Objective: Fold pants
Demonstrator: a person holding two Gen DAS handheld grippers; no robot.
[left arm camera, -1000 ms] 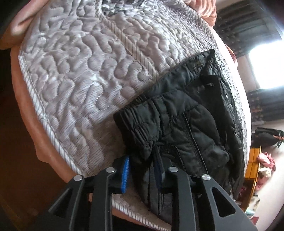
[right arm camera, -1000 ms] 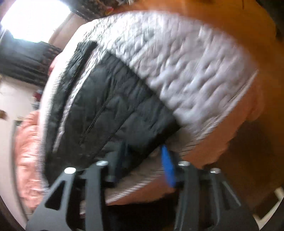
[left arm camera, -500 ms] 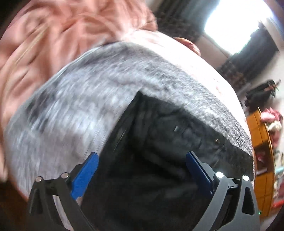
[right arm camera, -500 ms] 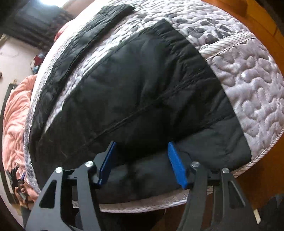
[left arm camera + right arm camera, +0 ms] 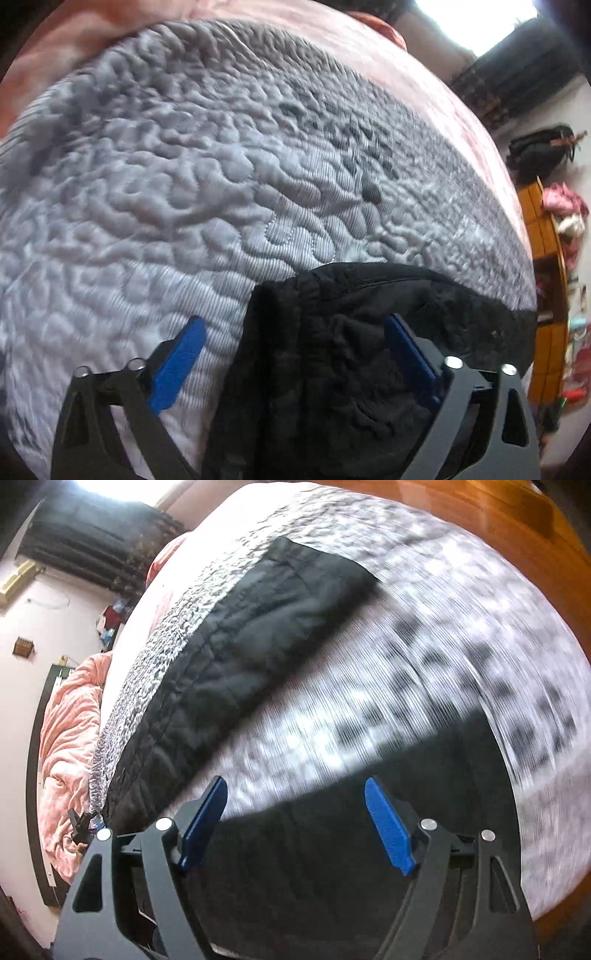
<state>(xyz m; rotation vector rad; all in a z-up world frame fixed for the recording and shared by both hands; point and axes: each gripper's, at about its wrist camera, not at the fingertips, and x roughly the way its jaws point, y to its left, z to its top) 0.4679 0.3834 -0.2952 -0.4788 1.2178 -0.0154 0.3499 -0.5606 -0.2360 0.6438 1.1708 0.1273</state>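
The left gripper [image 5: 291, 354] is spread over the bunched end of the black pants [image 5: 332, 362] on the grey quilt [image 5: 184, 184]; the right gripper [image 5: 295, 819], also spread, alone shows a pant leg [image 5: 258, 635] stretching away; pink bedding [image 5: 66, 738] lies beyond.

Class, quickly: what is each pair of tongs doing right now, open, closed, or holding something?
Left tongs: open, holding nothing, above the bunched black quilted pants.
Right tongs: open, holding nothing, above the same pants on the grey quilted mattress.

text: none legible | labels: none | brands: none | numbers: none | signs: none
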